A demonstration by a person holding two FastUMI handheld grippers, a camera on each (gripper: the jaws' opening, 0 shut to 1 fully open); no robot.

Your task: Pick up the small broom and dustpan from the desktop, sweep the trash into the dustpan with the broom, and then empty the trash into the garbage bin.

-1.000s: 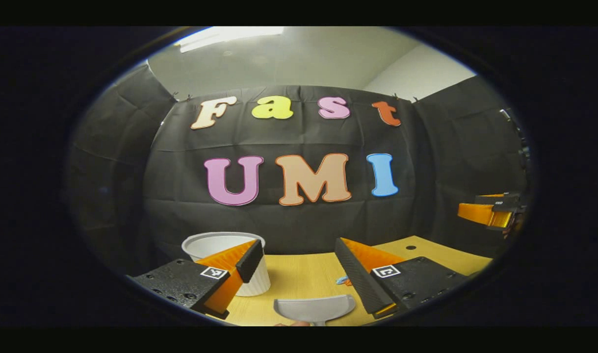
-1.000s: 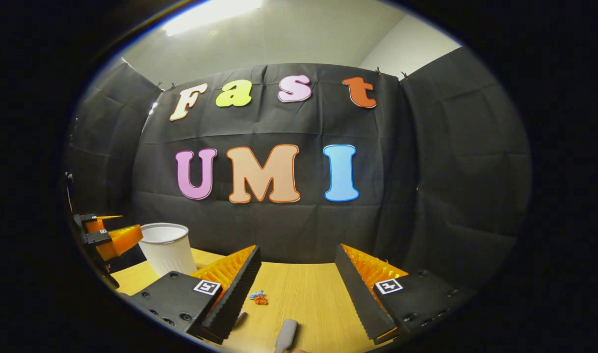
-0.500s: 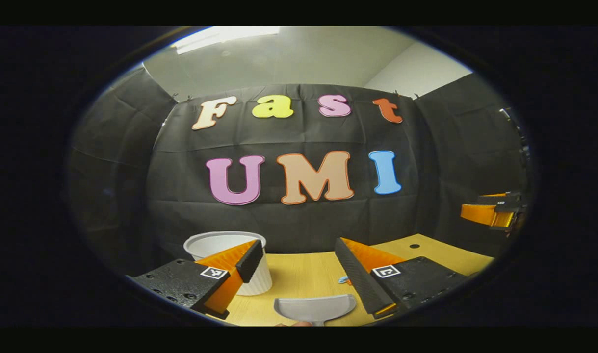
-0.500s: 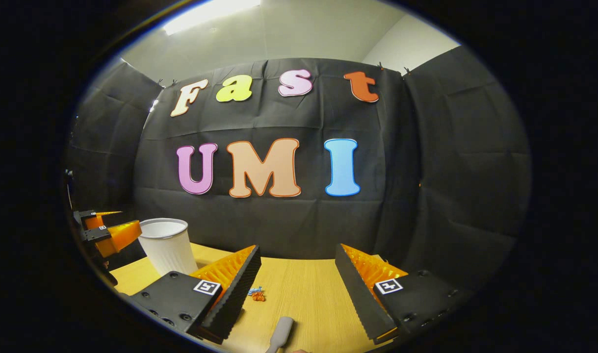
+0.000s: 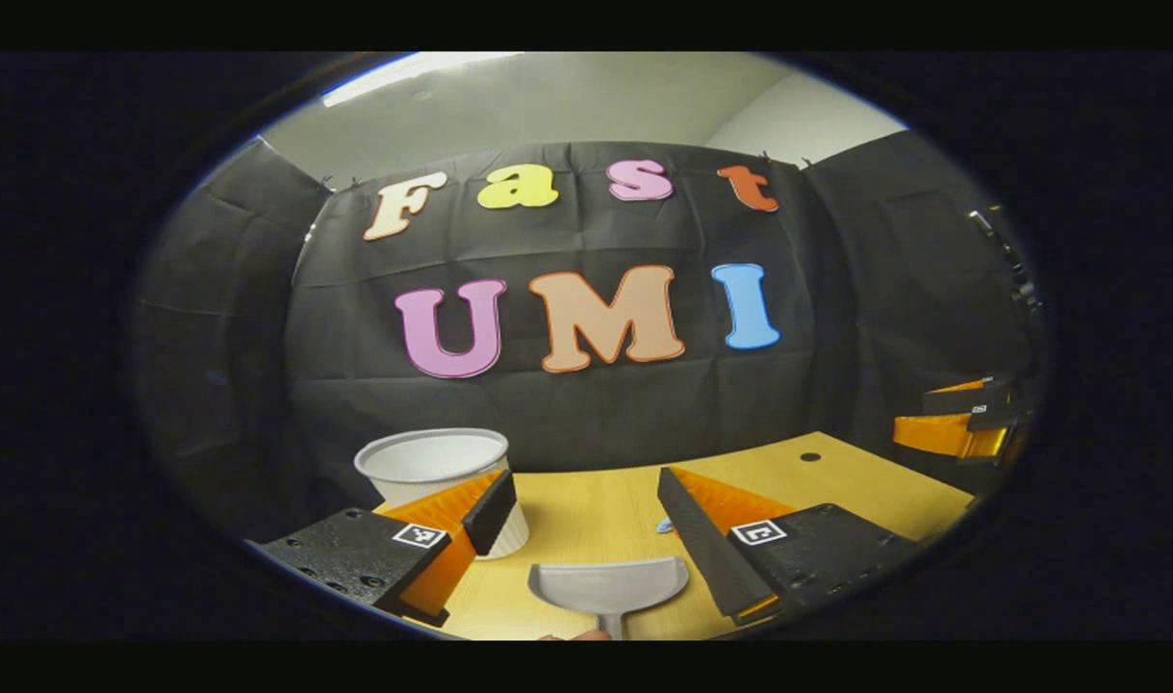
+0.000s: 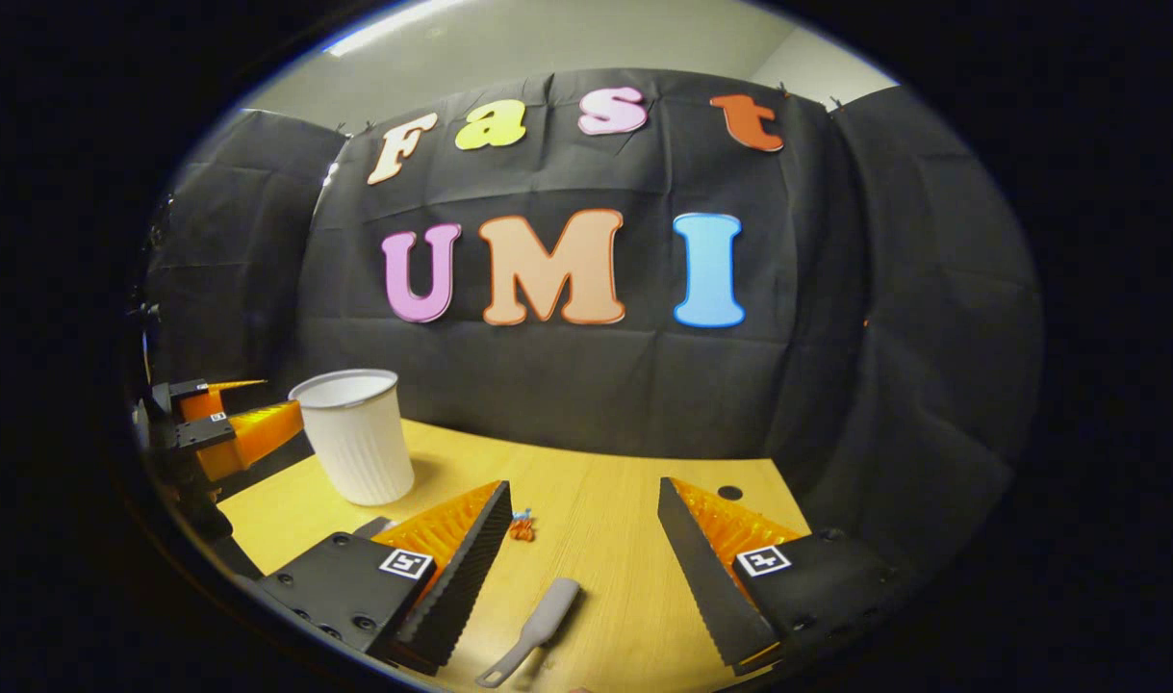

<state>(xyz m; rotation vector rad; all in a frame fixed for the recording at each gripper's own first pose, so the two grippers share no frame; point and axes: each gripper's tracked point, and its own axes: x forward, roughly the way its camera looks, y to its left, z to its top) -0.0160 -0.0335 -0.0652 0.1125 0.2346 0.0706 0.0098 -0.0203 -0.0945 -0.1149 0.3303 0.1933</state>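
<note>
Left hand-held gripper point(image 5: 586, 510): my fingers stand wide apart, holding nothing, above the surface point(image 5: 596, 510).
Right hand-held gripper point(image 6: 584, 529): mine too, spread wide and empty.
Dustpan point(image 5: 608, 584): grey, flat on the surface, below and between my left fingers.
Broom point(image 6: 536, 628): grey handle lying on the surface between my right fingers.
Trash point(image 6: 522, 526): small coloured scraps just beside my right gripper's left finger.
Garbage bin point(image 6: 357, 435): white ribbed cup, upright at the far left.
</note>
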